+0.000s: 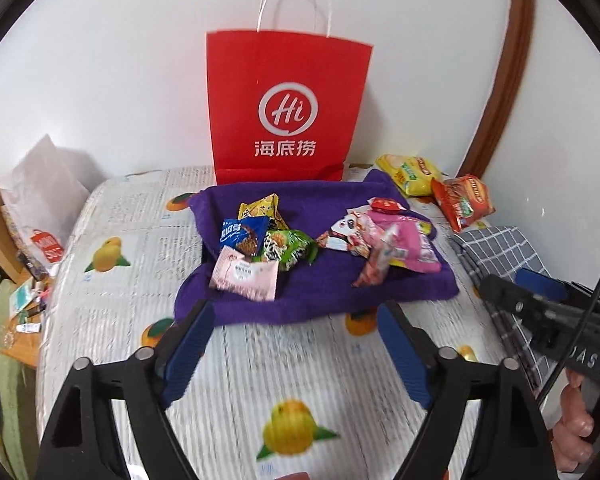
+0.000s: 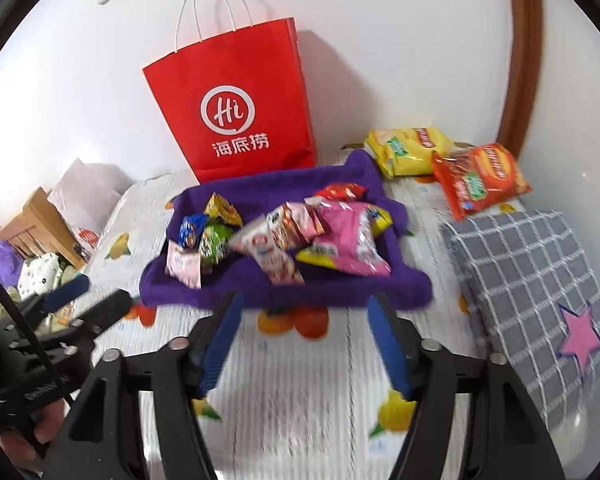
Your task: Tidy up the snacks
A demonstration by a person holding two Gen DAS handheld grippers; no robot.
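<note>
A purple towel [image 1: 332, 288] [image 2: 340, 292] lies on the bed with several small snack packets on it. A pale pink packet [image 1: 246, 276], a blue one [image 1: 242, 236] and a green one [image 1: 288, 250] are on its left. A big pink bag [image 1: 412, 246] [image 2: 348, 236] is on its right. My left gripper [image 1: 298, 308] stands open just short of the towel's near edge, with nothing between its fingers. My right gripper [image 2: 305, 300] is also open and empty at that same edge. Each gripper shows at the side of the other's view.
A red paper bag [image 1: 284, 108] [image 2: 240, 100] stands upright against the wall behind the towel. Yellow [image 2: 408, 150] and red [image 2: 480, 180] chip bags lie at the back right. A grey checked cushion [image 2: 532, 280] sits to the right. Boxes and clutter [image 1: 24, 264] are beyond the bed's left edge.
</note>
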